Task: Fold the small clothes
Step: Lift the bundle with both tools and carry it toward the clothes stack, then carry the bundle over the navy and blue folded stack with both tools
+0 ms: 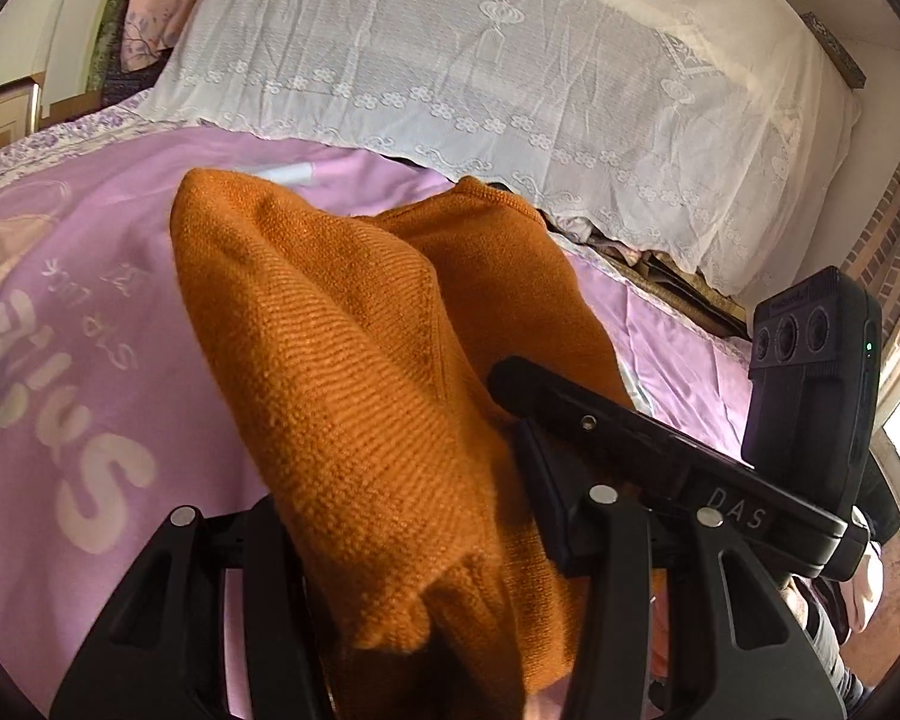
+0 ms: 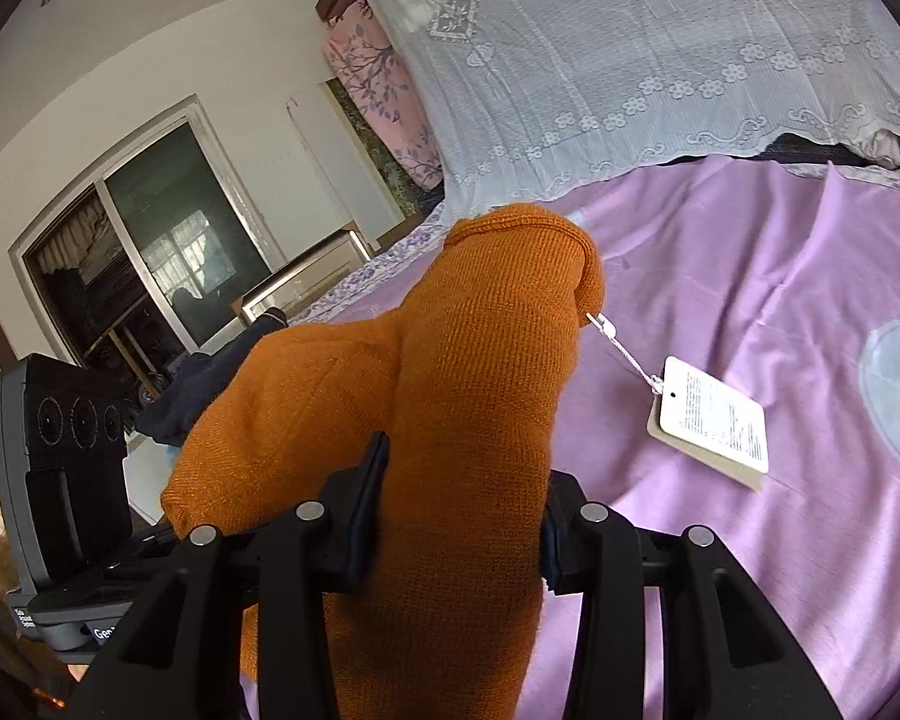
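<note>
1. Your left gripper (image 1: 417,546) pinches a thick bunch of the orange knit garment (image 1: 354,348), lifted above the bed (image 1: 90,396).
2. Your right gripper (image 2: 459,516) clamps another fold of the orange knit garment (image 2: 468,372), its 2 pads pressed into the cloth.
3. A white tag (image 2: 714,414) hangs by a string from the garment and seems to rest on the purple sheet (image 2: 750,276).
4. A white lace cover (image 1: 510,60) lies beyond.

Orange sweater (image 1: 354,360) coarse knit; purple sheet (image 2: 750,276) smooth cloth.
</note>
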